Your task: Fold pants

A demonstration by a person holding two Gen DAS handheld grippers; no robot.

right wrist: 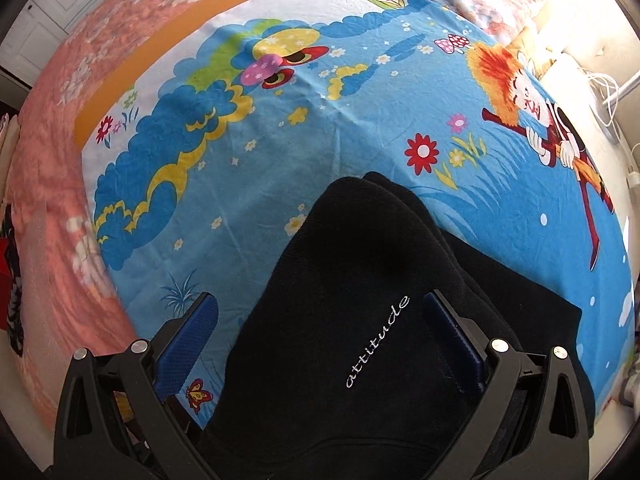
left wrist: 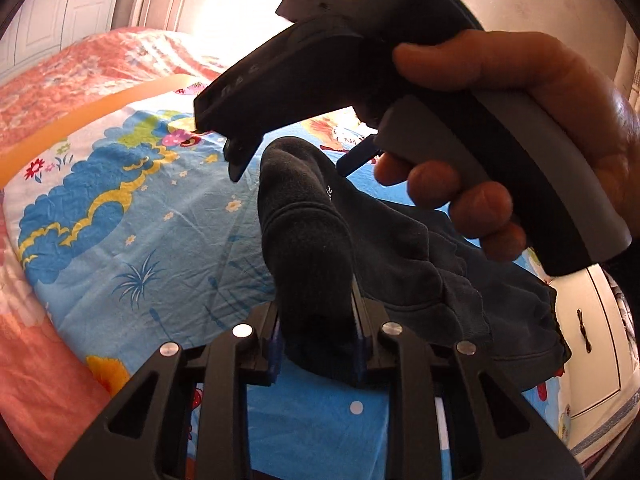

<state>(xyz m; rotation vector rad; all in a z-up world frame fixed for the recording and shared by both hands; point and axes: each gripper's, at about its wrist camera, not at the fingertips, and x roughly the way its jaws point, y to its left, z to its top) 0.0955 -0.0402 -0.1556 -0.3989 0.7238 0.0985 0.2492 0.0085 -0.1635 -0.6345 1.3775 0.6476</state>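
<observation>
One bed (right wrist: pixel 60 184) fills both views, pink floral cover under a blue cartoon sheet (right wrist: pixel 248 184) with an orange band along its far edge. White cabinet door with dark handle (left wrist: pixel 584 332) off to the right in left wrist view.

Black pants (right wrist: pixel 360 280) lying on the sheet, bunched, part lifted off it; white "attitude" script (right wrist: pixel 378 342) readable on the fabric in right wrist view.

Left claw (left wrist: pixel 318 320): narrow, pinched on a raised fold of the pants, cloth packed between the blue pads, fold rising up and away from the fingers. Rest of the garment trailing down to the right onto the sheet.

Right claw (right wrist: pixel 320 340): spread wide, pointing down over the pants, fabric between the blue pads (right wrist: pixel 200 332) but no squeeze visible; left pad over bare sheet, right pad at the cloth edge. Seen from the left wrist, held in a hand (left wrist: pixel 520 152) above the pants, fingers wrapped on the grey trigger grip.
</observation>
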